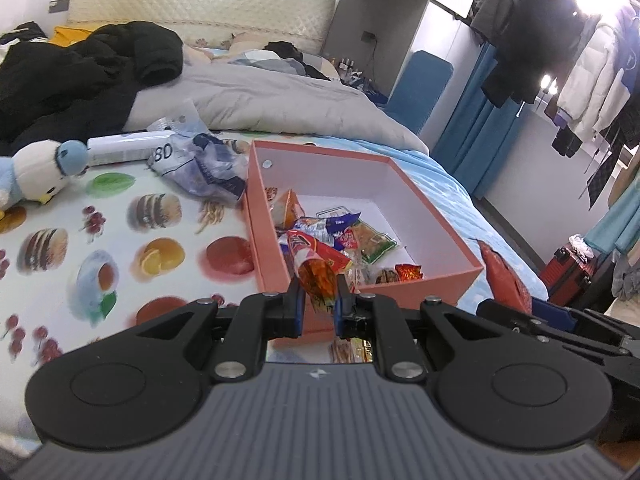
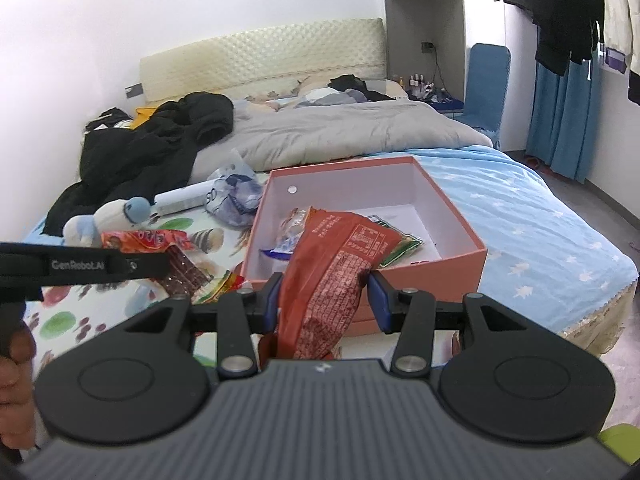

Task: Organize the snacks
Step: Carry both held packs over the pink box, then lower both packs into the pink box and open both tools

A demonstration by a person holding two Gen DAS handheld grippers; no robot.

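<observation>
A pink open box (image 1: 460, 256) sits on the bed and holds several snack packets (image 1: 340, 236). My left gripper (image 1: 318, 300) is shut on an orange-red snack packet (image 1: 318, 280) just in front of the box's near wall. My right gripper (image 2: 326, 296) is shut on a large red snack bag (image 2: 332, 272) held at the box's (image 2: 440, 268) near edge. The right gripper and its red bag (image 1: 504, 276) also show at the right of the left wrist view. The left gripper (image 2: 80, 266) with its packet (image 2: 160, 240) shows at the left of the right wrist view.
A fruit-print cloth (image 1: 120, 248) covers the near bed. A plush penguin (image 1: 36, 176), a white tube (image 1: 120, 148) and a crumpled plastic bag (image 1: 204, 168) lie left of the box. Black clothes (image 1: 80, 76) and a grey duvet (image 1: 260, 100) lie behind. More snack wrappers (image 2: 216, 280) lie left of the box.
</observation>
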